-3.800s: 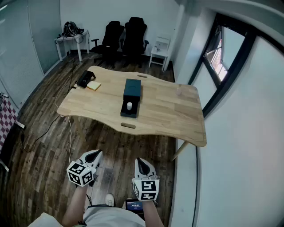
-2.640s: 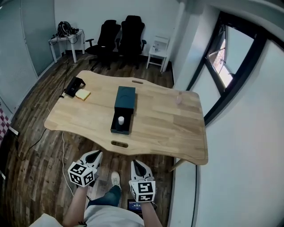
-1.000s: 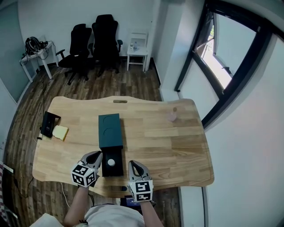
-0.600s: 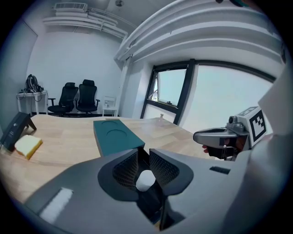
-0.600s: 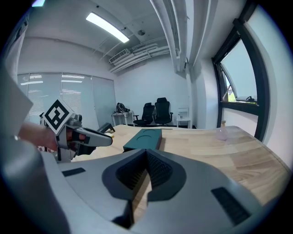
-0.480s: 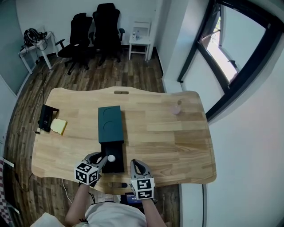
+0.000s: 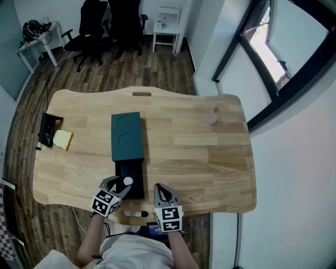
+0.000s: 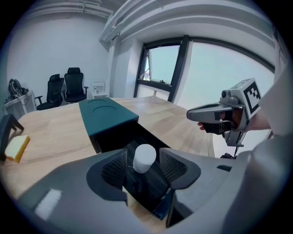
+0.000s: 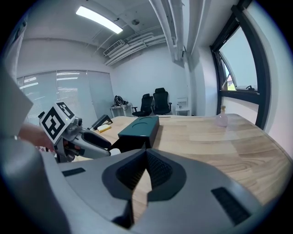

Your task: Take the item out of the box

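A dark teal box [image 7: 127,136] lies on the wooden table [image 7: 210,163], its black drawer [image 7: 135,190] pulled out toward me. A small white cylinder [image 8: 144,157] stands upright in the drawer. My left gripper [image 8: 143,168] reaches over the drawer's near end. Its jaws are opening with the cylinder between them, and a gap shows on each side of it. In the head view the cylinder [image 7: 127,181] sits just at the left gripper's [image 7: 118,185] tips. My right gripper [image 9: 146,153] hangs over the table's front edge to the right of the drawer, shut on nothing.
A yellow block [image 7: 62,139] and a black device [image 7: 47,128] lie at the table's left end. At the far right stands a small pink bottle [image 7: 212,116]. Beyond the table are office chairs [image 7: 100,16] and a white side table [image 7: 169,21]. A window wall runs along the right.
The table has come much nearer in the head view. My left gripper has moved over the drawer to the white cylinder. The right gripper stays beside it.
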A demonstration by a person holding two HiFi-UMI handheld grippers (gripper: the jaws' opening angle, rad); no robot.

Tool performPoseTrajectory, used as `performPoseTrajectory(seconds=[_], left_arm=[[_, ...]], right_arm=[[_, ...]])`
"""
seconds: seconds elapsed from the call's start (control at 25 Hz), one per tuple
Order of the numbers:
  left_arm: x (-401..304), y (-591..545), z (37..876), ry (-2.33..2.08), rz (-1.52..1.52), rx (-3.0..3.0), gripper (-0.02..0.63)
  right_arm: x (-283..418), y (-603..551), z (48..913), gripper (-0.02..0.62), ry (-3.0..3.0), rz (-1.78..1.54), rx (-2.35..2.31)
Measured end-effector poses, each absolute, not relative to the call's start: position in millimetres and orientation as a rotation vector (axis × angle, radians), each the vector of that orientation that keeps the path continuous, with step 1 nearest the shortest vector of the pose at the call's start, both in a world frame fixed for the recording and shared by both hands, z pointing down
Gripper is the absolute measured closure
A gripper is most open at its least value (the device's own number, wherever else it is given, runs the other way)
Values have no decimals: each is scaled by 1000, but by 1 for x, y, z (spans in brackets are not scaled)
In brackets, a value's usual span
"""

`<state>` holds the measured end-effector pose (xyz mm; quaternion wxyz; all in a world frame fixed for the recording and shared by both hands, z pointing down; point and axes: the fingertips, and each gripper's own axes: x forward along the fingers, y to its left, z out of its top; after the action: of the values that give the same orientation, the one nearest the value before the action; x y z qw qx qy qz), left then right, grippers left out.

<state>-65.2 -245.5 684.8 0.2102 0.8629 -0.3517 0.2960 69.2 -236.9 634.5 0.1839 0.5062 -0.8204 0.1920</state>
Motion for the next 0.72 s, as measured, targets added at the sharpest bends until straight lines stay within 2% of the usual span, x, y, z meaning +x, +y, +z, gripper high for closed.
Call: performPoseTrajectory(seconds=[0.64,0.72], left_arm=[[-46,-250,717,-819,1094,2433,399],[-48,-249,718,-818,1105,2408,433]], right_arm=[[79,-256,645,591,-2318,638,1406],[81,-257,644,591,-2317,637,1409]])
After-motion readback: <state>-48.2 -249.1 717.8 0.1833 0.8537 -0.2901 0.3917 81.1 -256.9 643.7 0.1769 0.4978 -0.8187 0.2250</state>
